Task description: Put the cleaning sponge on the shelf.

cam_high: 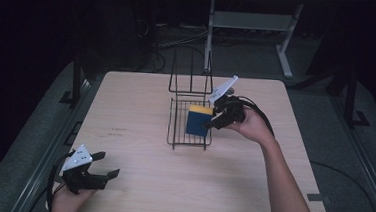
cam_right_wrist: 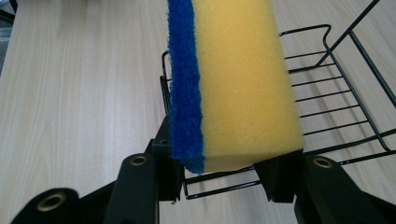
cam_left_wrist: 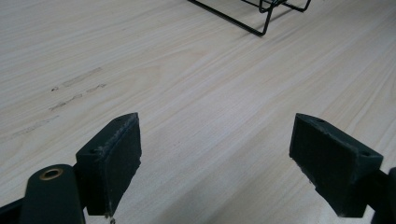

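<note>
The table (cam_high: 141,102) is pale wood with a faint grain, rounded at the corners, and a few dull scuff marks (cam_high: 119,131) show left of centre. Around it the room is dark: grey floor, a tangle of cables (cam_high: 175,40) on the far side, and the white legs of another stand (cam_high: 284,57) beyond.

A black wire rack (cam_high: 189,131) sits near the middle of the table, its back rising upright at the far end. The right gripper (cam_high: 210,120) comes in from the rack's right side with its jaws clamped on a sponge (cam_high: 197,120), blue scouring layer on one face and yellow foam behind, held on edge over the rack's tray. From the right gripper view the sponge (cam_right_wrist: 243,79) stands between the two jaws, with the rack's wires (cam_right_wrist: 327,93) below and behind it.

The left gripper (cam_high: 106,168) hangs low over the near left corner, jaws spread wide with only bare wood between them, well apart from the rack.
</note>
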The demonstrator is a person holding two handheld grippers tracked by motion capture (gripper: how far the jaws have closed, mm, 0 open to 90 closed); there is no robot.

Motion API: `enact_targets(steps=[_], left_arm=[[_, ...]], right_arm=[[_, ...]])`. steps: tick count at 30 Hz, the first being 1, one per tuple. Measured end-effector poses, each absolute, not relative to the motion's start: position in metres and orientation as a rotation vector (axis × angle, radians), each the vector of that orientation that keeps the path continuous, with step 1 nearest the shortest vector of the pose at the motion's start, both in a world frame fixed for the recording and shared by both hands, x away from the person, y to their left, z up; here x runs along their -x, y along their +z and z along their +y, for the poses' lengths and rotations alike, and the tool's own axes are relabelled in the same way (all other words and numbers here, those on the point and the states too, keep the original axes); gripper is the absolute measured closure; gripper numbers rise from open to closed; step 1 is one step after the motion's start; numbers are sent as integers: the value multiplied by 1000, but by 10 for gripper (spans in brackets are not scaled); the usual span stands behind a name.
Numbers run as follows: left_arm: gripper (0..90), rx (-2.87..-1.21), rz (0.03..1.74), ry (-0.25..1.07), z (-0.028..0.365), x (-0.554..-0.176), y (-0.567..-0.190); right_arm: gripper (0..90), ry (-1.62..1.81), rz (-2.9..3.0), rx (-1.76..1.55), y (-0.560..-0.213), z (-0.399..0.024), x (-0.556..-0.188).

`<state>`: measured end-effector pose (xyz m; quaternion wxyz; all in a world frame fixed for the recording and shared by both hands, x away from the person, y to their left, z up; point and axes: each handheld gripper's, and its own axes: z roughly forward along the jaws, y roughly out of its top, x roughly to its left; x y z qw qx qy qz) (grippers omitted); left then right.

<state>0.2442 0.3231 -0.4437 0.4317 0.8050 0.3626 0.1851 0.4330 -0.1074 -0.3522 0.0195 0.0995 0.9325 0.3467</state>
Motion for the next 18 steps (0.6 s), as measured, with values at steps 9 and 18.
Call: enact_targets(steps=[9,18], left_arm=[[163,-2011,901,464,323,-244,-444],[162,-2006,902,460,323,-244,-444]], right_arm=[[557,1049,2894,-343,-354,-107,-445],[554,1049,2895,-391,-360,-108,-455]])
